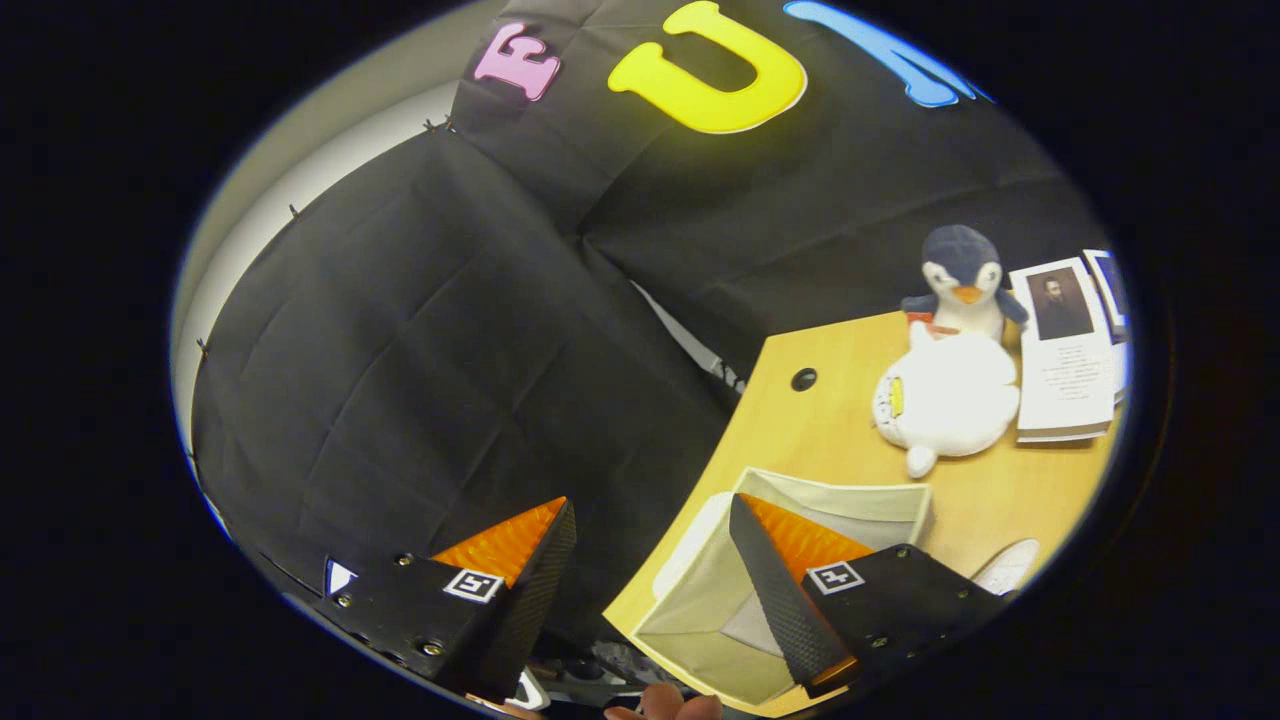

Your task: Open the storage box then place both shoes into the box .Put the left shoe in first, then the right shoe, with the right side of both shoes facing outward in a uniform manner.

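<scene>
A beige fabric storage box (850,505) stands open on the wooden desk (830,425), near the desk's left corner. Its inside looks hollow where I can see it. My gripper (650,520) is open, fingers wide apart, with nothing between them. One finger hangs over the box's mouth; the other is off the desk, in front of the black cloth wall. The tip of a white shoe (1010,565) peeks out just past the finger over the box, to its right on the desk.
A plush penguin (950,385) lies on the desk beyond the box. Books or leaflets (1065,350) rest next to it on the right. A dark cable hole (803,379) is in the desk near its far edge. A person's fingers (665,705) show below the box.
</scene>
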Demonstrator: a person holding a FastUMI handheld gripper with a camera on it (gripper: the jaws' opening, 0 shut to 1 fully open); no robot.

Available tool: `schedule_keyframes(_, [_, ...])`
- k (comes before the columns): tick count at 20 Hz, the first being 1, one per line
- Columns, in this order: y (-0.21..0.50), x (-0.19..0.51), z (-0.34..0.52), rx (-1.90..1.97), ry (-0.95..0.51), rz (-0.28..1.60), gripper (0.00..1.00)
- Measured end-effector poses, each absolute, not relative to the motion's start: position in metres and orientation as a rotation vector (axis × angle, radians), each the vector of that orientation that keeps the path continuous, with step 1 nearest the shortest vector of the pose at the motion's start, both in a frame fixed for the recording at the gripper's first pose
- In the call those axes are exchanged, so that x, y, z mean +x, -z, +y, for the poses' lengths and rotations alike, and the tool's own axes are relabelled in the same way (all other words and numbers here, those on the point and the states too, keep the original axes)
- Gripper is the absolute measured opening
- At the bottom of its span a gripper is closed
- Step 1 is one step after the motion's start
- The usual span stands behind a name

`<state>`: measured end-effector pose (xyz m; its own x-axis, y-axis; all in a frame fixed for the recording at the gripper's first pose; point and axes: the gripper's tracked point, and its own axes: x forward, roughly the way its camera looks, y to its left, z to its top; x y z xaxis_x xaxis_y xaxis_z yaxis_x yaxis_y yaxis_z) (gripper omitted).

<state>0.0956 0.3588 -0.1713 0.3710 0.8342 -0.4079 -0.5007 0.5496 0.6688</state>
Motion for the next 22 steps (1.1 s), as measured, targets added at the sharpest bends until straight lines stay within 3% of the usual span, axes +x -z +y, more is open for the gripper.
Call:
schedule_keyframes(10, [0.238, 0.082, 0.209, 0.421, -0.634, 0.819, 0.95])
schedule_keyframes(22, [0.36, 0.035, 0.123, 0.25, -0.441, 1.102, 0.95])
